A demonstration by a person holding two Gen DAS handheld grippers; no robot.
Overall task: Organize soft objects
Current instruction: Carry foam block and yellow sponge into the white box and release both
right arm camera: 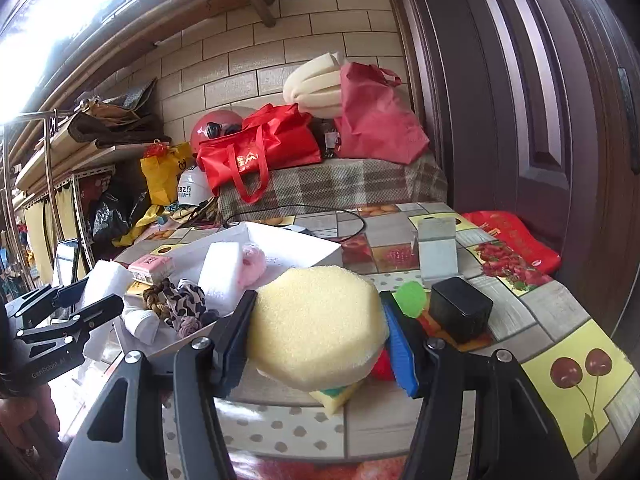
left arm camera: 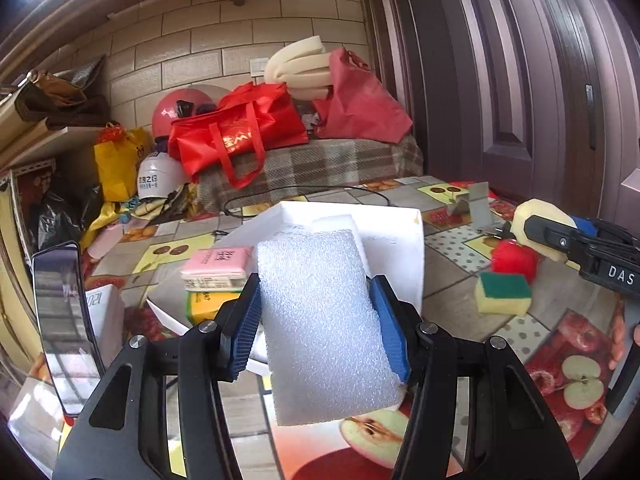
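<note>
**Operator:** Left wrist view first: the table (left arm camera: 472,320) with the fruit-print cover fills the lower frame, and the white tray (left arm camera: 400,236) sits on it straight ahead. My left gripper (left arm camera: 316,320) is held raised and level, its blue pads clamped on both sides of a white foam block (left arm camera: 320,328) that hangs in front of the tray's near wall.

**Observer:** And the right side?

**Operator:** In the right wrist view my right gripper (right arm camera: 320,332) is squeezed onto a round yellow sponge (right arm camera: 316,320), held above the table, near a black box (right arm camera: 460,312).

**Observer:** Room to move?

**Operator:** The tray (right arm camera: 320,252) lies ahead and to the left of the right gripper. It already holds a white foam piece (right arm camera: 220,276), something pink and fluffy (right arm camera: 254,264) and patterned hair ties (right arm camera: 184,300). Bare cover lies below my right gripper. A phone on a stand (left arm camera: 64,320) crowds the left edge, just beside the left gripper.

**Observer:** Anything you can't read?

**Operator:** A green-and-yellow scrub sponge (left arm camera: 504,292) and a red item (left arm camera: 514,260) lie on the table at right; under the yellow sponge they are mostly hidden. I can't tell what the red item is. The foam block hides much of the tray's inside from the left camera.
</note>
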